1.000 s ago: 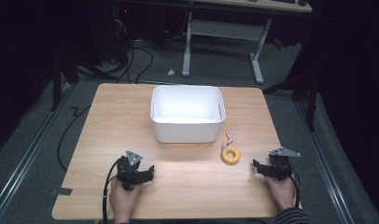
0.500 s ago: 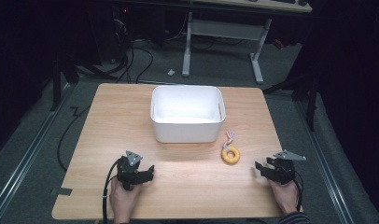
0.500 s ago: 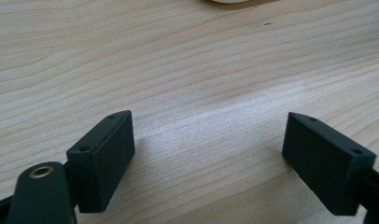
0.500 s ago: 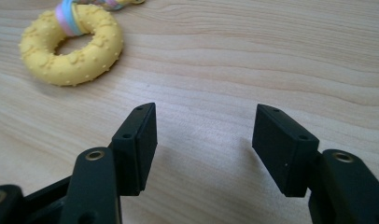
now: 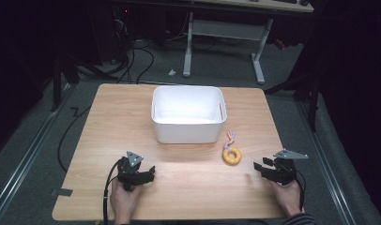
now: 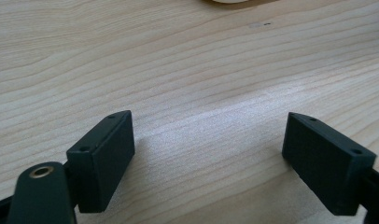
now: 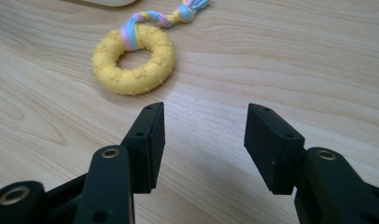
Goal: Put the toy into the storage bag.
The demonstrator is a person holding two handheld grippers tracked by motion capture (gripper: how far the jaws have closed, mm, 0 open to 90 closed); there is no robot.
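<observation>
Wooden tabletop [image 5: 109,136] seen from above, white bin [image 5: 188,114] sitting near the far middle, open top, looks empty inside

Yellow ring toy [image 5: 232,155] lying flat on the wood just off the bin's front right corner, close to it but not touching. Bumpy rubber donut with a twisted pastel rope [image 5: 231,137] looped through it, rope end pointing toward the bin. Same ring [image 7: 134,59] up close in the right gripper view: flat on the wood, ahead of the jaws and off to their left, clear gap between it and the nearest jaw tip

Right gripper [image 5: 257,167] held in a hand at the near right edge, pointing left, roughly toward the ring. Jaws have just been closing, now about half apart, nothing between them but bare wood, not touching the toy. Same story in its own view [image 7: 204,135]

Left gripper [image 5: 151,172] at the near left, held in a hand, well apart from the ring and the bin. Jaws spread wide in its own view [image 6: 208,154], only wood grain between them, holding nothing, sitting low over the surface

Cable [image 5: 105,194] trailing off the left gripper toward the near edge. Grey floor and a white-legged desk [image 5: 224,33] beyond the far side
</observation>
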